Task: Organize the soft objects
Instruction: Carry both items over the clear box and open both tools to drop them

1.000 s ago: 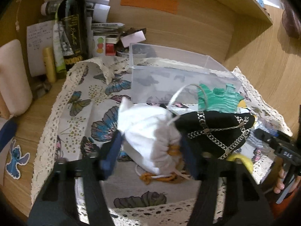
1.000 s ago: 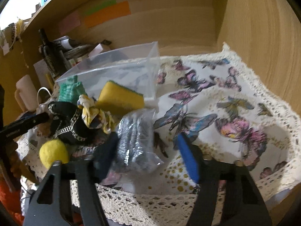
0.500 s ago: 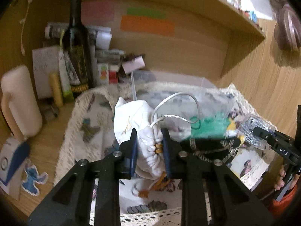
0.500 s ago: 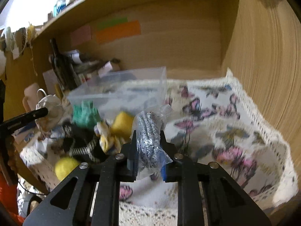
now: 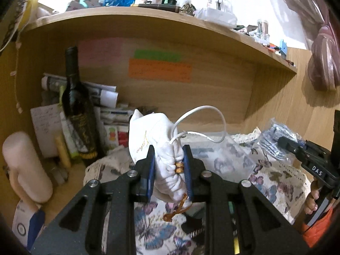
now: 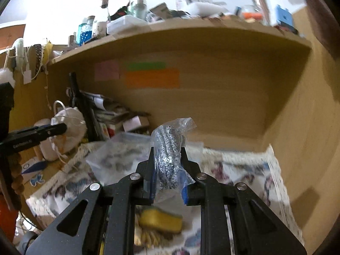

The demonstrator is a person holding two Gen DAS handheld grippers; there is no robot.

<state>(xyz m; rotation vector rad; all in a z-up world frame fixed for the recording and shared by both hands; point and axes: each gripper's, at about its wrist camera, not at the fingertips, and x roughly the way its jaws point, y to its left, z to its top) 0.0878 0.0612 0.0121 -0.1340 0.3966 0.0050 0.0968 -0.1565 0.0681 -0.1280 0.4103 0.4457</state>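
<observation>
My left gripper is shut on a white drawstring pouch and holds it lifted above the butterfly cloth; its cord loops up to the right. My right gripper is shut on a clear plastic bag of speckled black-and-white cord, also lifted; the bag shows in the left wrist view. The clear plastic bin lies below and ahead of both grippers. The pouch shows in the right wrist view at the left.
A dark wine bottle, papers and a pale pink cylinder stand at the left. A yellow sponge lies on the cloth under my right gripper. A wooden shelf hangs overhead, and a wooden wall closes the right.
Both grippers closed on their objects, the left on the pouch and the right on the bagged cord, and then lifted them up off the cloth.
</observation>
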